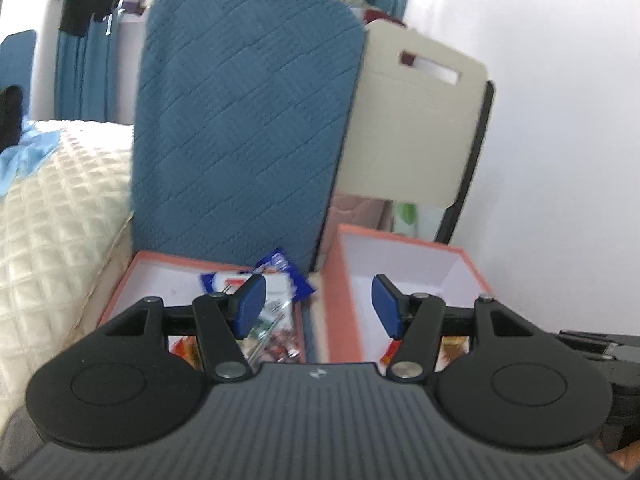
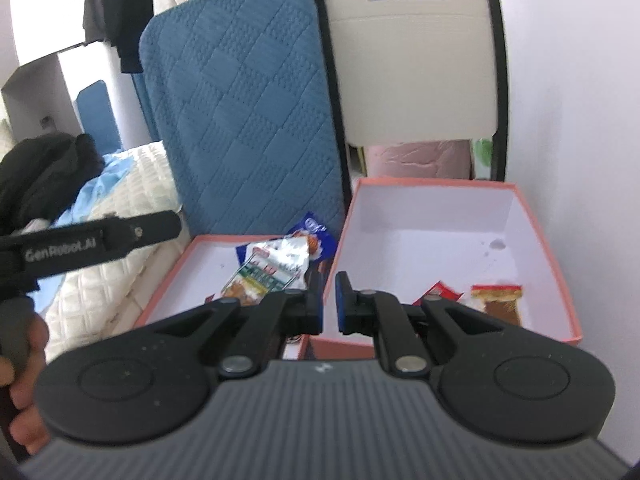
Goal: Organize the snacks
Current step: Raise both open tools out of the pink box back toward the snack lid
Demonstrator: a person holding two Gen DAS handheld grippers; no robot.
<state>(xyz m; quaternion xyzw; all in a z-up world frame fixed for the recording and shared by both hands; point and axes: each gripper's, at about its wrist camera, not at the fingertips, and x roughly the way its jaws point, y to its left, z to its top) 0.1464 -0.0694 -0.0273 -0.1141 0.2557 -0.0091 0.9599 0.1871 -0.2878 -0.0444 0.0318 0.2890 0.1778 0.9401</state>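
Two salmon-edged white boxes stand side by side on the floor. The left box point(image 2: 172, 276) holds a pile of snack packets, among them a silver and green packet point(image 2: 272, 272) and a blue packet point(image 2: 316, 236). In the taller right box point(image 2: 440, 208) lie a red-brown packet point(image 2: 498, 300) and a red packet point(image 2: 436, 292). My left gripper point(image 1: 318, 308) hovers open over the gap between the left box point(image 1: 120, 288) and the right box point(image 1: 400, 256), holding nothing. My right gripper point(image 2: 328, 304) is shut and empty, above the right box's near left corner.
A blue quilted cushion point(image 2: 240, 100) leans upright behind the left box. A cream chair back point(image 2: 412, 60) stands behind the right box. A bed with a cream quilt point(image 1: 52, 220) lies to the left, a white wall point(image 2: 580, 120) to the right. A hand point(image 2: 24, 360) grips the left device.
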